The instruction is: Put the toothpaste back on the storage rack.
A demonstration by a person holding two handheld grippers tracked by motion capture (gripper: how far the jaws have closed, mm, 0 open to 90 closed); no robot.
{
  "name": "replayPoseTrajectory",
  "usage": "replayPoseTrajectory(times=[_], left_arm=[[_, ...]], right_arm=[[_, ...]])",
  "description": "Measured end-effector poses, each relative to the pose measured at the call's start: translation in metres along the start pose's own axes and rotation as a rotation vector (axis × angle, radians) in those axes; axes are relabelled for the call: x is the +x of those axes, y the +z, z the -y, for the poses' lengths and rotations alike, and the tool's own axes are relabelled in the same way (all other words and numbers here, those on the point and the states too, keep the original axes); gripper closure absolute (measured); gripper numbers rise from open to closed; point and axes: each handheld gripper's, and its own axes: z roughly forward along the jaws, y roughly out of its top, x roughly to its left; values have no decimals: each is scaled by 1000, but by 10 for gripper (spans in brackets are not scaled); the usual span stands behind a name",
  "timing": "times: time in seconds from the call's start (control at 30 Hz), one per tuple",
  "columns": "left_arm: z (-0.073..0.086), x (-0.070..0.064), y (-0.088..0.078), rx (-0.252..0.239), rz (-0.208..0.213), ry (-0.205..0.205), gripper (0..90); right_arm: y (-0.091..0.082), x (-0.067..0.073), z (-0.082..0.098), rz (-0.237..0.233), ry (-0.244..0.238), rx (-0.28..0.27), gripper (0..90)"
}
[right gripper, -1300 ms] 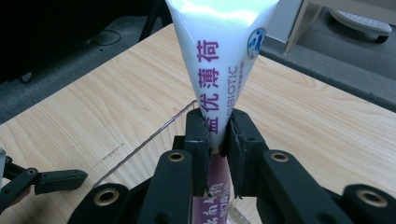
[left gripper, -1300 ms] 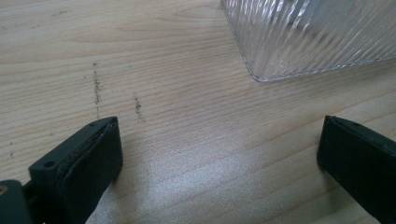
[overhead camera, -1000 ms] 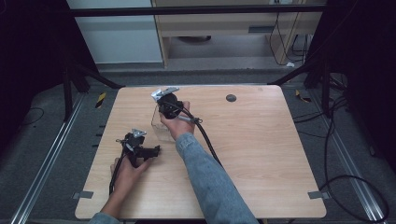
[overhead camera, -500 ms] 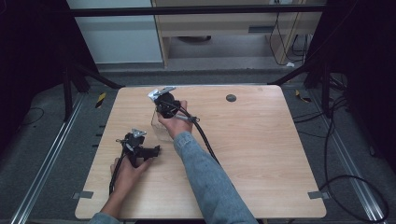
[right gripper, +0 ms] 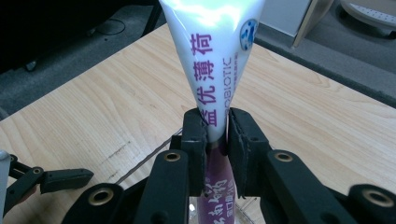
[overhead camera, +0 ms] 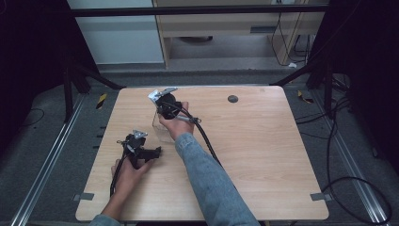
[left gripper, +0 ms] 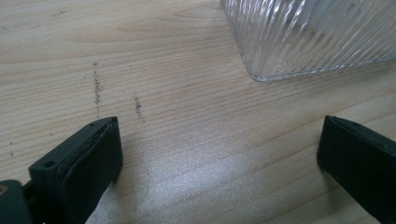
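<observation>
Ribbed clear cup (left gripper: 308, 35), matt wooden table (left gripper: 163, 93)

Tube (right gripper: 212, 51) print, purple: read "益优薄荷"
Tube side, beside those characters: read "OBIOTIC", its first letters hidden

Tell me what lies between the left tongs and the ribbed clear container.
Nothing but bare wood. In the left gripper view the open left tongs face the clear ribbed container across a stretch of tabletop marked by a few dark scuffs.
</observation>
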Motion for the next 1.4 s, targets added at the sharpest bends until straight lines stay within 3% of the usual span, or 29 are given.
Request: replayPoseTrajectory(times=[0.3, 0.83, 1.4], left_arm=[[0, 0, 0, -1, -1, -1, 0], [0, 0, 0, -1, -2, -4, 0], [0, 0, 0, -2, -3, -4, 0]], right_arm=[[-7, -3, 7, -9, 17, 14, 754], [-44, -19, 22, -12, 40, -11, 768], [-79, -34, 24, 10, 48, -57, 766]])
